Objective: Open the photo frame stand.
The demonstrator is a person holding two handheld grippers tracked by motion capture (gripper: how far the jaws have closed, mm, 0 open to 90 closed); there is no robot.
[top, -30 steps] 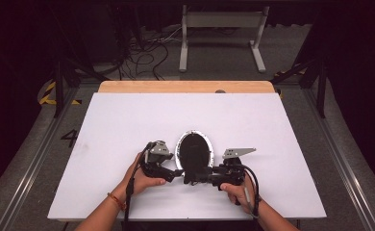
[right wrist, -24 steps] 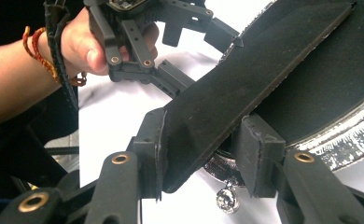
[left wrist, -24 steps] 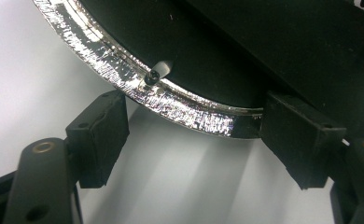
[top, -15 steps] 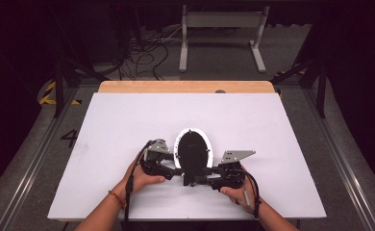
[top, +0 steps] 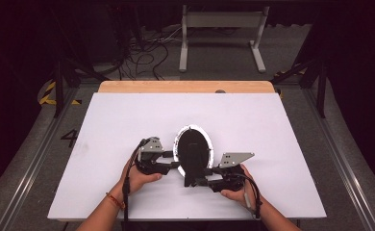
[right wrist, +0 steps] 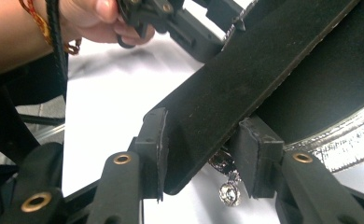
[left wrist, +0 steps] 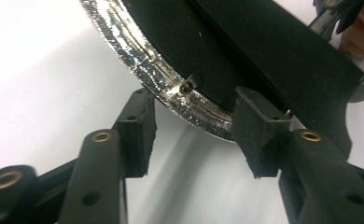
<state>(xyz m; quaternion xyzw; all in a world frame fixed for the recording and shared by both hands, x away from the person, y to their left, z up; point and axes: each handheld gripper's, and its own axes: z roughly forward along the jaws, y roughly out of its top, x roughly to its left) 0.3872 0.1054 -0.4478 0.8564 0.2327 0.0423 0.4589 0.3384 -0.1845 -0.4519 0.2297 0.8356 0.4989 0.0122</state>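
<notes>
High view shows a white table (top: 272,144) with an oval black object rimmed in glittery silver, apparently a framed stand-up mirror seen from its back (top: 193,150), lying near the middle of the near half. A black flat strap or prop leg (top: 193,166) runs down the oval's back toward the person.

The left gripper (top: 171,164), held in the left hand (top: 138,177), reaches in from the oval's left side. In the left gripper view its two black pads (left wrist: 139,130) stand apart, with the silver rim (left wrist: 171,88) passing between and just above them; the right pad is at the rim's edge, though contact cannot be told for certain.

The right gripper (top: 201,182), held in the right hand (top: 237,193), meets the strap's near end. In the right gripper view its pads (right wrist: 257,154) sit on either side of the black strap (right wrist: 245,79), closed against it. A small silvery bead or charm (right wrist: 228,192) hangs below the strap between the jaws.
</notes>
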